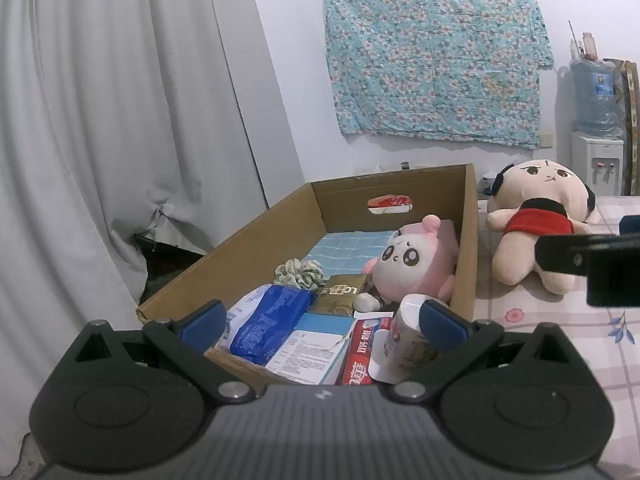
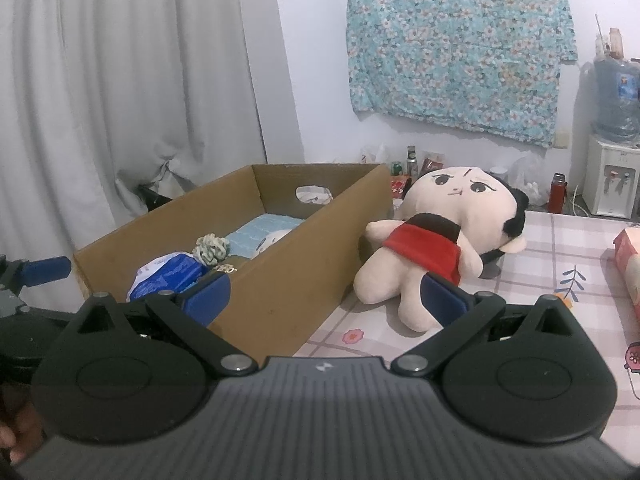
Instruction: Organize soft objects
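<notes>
A cardboard box [image 1: 260,240] [image 2: 288,280] stands on the table's left side. Inside lie a pink plush [image 1: 412,260], a green-white scrunchie [image 1: 300,274] [image 2: 211,249], a blue soft pack [image 1: 272,320] [image 2: 168,276] and a light blue cloth [image 1: 344,248] [image 2: 264,226]. A large cream doll in a red top [image 1: 536,216] [image 2: 432,232] lies on the table right of the box. My left gripper [image 1: 324,320] hangs open over the box's near end. My right gripper [image 2: 326,296] is open too, between the box wall and the doll's legs, holding nothing.
The box also holds a gold carton [image 1: 342,294], a red toothpaste box [image 1: 360,356], a white cup [image 1: 408,340] and leaflets. A pink tissue box [image 2: 630,256] sits at the table's right edge. Grey curtains [image 1: 100,120] hang left; bottles and a water dispenser [image 2: 610,184] stand behind.
</notes>
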